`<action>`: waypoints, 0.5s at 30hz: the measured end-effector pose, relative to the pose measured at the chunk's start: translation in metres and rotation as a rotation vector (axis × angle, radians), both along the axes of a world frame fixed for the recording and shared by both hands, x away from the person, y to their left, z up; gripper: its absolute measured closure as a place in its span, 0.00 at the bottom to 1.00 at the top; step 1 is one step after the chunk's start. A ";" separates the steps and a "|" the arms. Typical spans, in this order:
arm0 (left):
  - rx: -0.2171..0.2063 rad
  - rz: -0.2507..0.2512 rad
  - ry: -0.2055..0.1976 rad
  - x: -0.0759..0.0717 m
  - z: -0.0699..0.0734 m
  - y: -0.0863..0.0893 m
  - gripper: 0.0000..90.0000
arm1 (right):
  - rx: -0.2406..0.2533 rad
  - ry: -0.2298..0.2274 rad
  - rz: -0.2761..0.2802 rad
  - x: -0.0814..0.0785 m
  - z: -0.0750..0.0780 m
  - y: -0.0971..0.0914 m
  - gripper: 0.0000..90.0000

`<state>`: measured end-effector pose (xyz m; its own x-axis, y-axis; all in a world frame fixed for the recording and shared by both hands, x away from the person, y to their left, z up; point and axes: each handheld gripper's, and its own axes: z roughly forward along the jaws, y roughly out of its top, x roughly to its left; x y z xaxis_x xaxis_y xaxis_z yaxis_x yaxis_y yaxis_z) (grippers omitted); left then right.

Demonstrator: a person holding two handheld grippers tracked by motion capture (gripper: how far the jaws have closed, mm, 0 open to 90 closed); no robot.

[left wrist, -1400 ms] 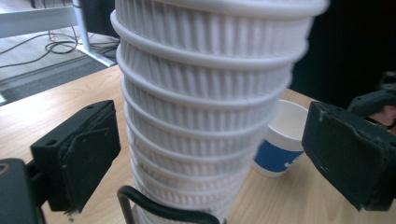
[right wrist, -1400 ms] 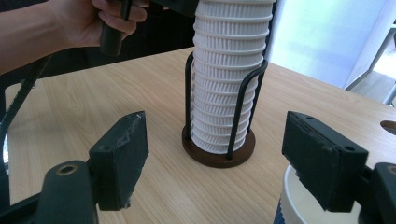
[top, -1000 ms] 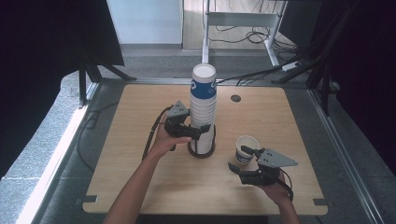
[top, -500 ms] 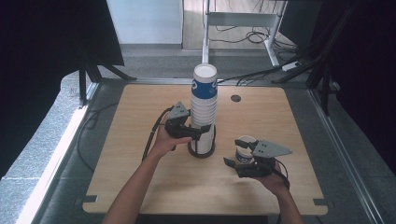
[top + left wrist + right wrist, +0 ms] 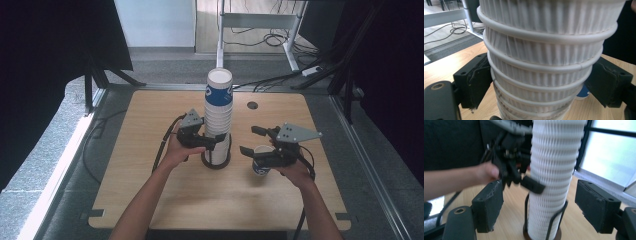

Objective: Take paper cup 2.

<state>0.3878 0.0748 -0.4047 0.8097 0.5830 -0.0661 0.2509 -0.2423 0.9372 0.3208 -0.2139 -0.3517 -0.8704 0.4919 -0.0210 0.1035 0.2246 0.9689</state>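
A tall stack of white ribbed paper cups (image 5: 219, 107), its top cup printed blue, stands in a black wire holder (image 5: 216, 162) at the table's middle. My left gripper (image 5: 216, 145) reaches in from the left, low on the stack. Its jaws have just been closing, and in the left gripper view (image 5: 540, 82) both pads press the stack (image 5: 544, 50). My right gripper (image 5: 248, 140) hovers open to the right of the stack, above a single blue-printed cup (image 5: 261, 166) standing on the table. In the right gripper view (image 5: 539, 205) nothing lies between the jaws; the stack (image 5: 551, 170) and the left gripper (image 5: 524, 180) are ahead.
The wooden table (image 5: 150, 130) has a round hole (image 5: 252, 105) behind the stack. Cables trail from both grippers across the top. Beyond the far edge stand a white desk frame (image 5: 260, 22) and floor cables. Dark screens flank both sides.
My right gripper has risen and drifted left toward the stack, and now sits above the single cup. The left gripper's jaws have narrowed onto the stack; that hand stayed put.
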 end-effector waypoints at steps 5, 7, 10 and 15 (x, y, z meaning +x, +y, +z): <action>-0.001 0.001 0.001 0.000 0.000 0.000 0.14 | 0.017 -0.006 0.008 0.012 0.025 0.004 0.25; 0.000 0.001 0.001 0.000 0.000 0.000 0.14 | 0.027 -0.003 0.007 0.017 0.030 0.005 0.25; 0.003 0.000 -0.003 0.000 0.000 0.001 0.14 | 0.030 0.000 0.004 0.024 0.038 0.008 0.25; -0.003 0.004 -0.004 -0.001 -0.001 0.001 0.14 | 0.024 0.000 0.007 0.030 0.048 0.014 0.25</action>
<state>0.3865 0.0754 -0.4055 0.8074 0.5864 -0.0647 0.2482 -0.2380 0.9390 0.3513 -0.2000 -0.3041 -0.8737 0.4863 -0.0096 0.1016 0.2018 0.9741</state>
